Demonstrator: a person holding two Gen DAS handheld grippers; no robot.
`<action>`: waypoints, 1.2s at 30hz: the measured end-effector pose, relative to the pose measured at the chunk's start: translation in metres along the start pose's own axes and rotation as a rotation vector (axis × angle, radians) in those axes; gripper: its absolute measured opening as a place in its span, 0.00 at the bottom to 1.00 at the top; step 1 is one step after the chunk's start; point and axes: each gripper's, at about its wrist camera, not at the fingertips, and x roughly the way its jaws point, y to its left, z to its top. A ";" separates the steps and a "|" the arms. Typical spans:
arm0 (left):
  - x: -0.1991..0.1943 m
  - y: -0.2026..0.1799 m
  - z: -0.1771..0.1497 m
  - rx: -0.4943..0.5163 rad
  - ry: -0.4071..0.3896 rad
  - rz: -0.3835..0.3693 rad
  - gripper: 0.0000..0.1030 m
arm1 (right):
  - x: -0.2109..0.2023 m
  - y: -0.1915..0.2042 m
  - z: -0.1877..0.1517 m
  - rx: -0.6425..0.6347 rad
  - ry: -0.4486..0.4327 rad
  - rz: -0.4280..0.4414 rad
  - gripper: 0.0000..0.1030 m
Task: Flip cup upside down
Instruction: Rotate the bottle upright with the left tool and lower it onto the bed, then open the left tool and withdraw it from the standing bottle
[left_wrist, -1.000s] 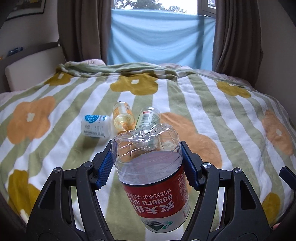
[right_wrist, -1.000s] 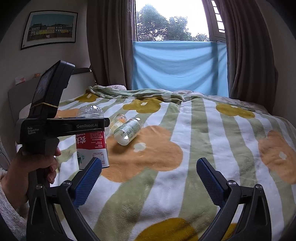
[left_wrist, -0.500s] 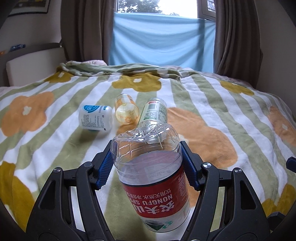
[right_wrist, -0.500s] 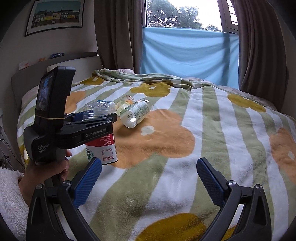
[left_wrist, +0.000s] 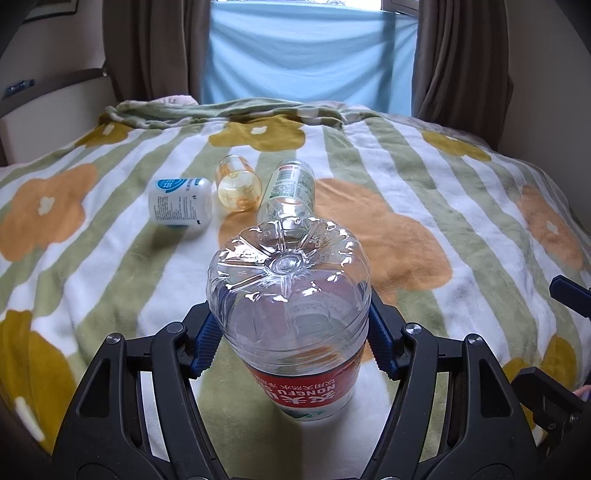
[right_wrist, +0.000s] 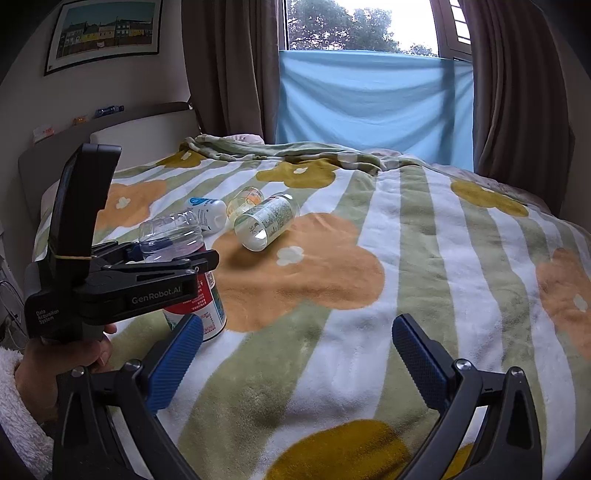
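A cut-down clear plastic cup with a red label stands inverted on a flower-patterned blanket spread over a bed, its moulded base uppermost and its open mouth down against the fabric. The left gripper has its blue-padded jaws clenched on the cup's clear upper section, just above the label; a person's hand holds the tool's handle at the left edge of the right wrist view. The right gripper, to the right of the cup, carries nothing, its jaws spread wide over bare blanket.

Beyond the cup lie three other containers on their sides, close together: a white bottle with a blue label, a small amber cup and a clear bottle with a green label, nearest the cup's far side.

The flip itself looks complete; what appears to remain is the release. The blanket is soft and uneven, so the cup's mouth should sit flat all round before the jaws let go. Opening them slowly and evenly, then drawing the tool straight back without brushing the thin wall, would keep the light cup from tipping. Whether the rim is fully settled cannot be told from either view.
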 end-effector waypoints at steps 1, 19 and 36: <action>-0.001 -0.001 -0.001 0.004 0.003 -0.001 0.63 | 0.000 0.001 0.000 -0.002 0.001 0.000 0.99; -0.017 -0.014 0.000 0.092 -0.041 0.065 1.00 | 0.004 0.001 -0.001 0.016 0.026 -0.007 0.99; -0.070 -0.001 0.004 0.086 -0.052 0.046 1.00 | -0.002 -0.001 0.003 -0.004 0.019 -0.053 0.99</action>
